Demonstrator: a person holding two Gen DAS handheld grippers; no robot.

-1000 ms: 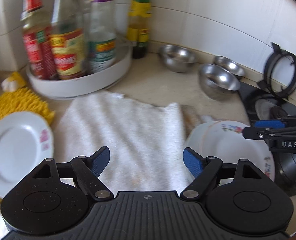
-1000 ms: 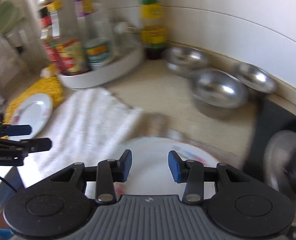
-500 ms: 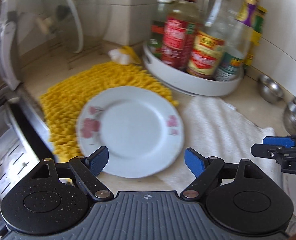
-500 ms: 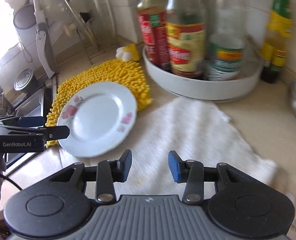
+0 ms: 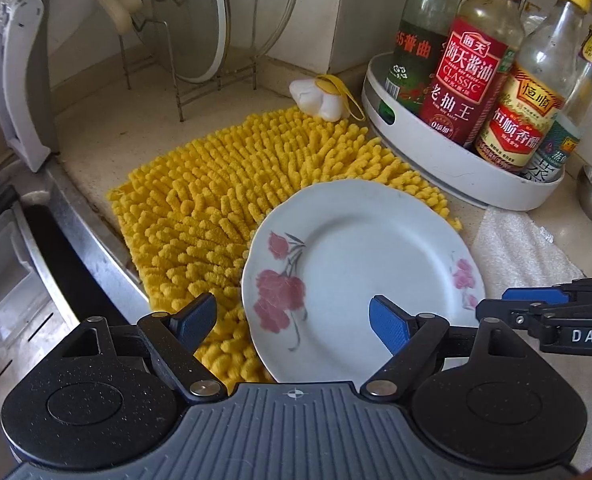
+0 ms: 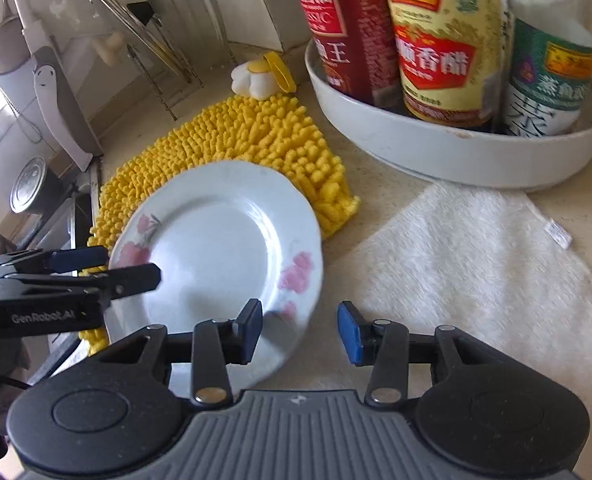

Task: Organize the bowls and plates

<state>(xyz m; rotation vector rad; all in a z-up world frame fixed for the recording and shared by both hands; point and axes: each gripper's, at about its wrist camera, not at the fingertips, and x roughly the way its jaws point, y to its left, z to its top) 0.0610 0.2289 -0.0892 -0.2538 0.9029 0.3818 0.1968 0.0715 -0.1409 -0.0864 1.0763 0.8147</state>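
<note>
I have both grippers over the plate (image 5: 359, 276), which lies flat, half on the yellow mat (image 5: 224, 200), half on the desk, in the lower middle of the frame. My left gripper (image 5: 292, 320) straddles its near rim, jaws spread wide and empty. The right gripper (image 6: 299, 330), also spread, probably sits just off the plate's right edge.
</note>
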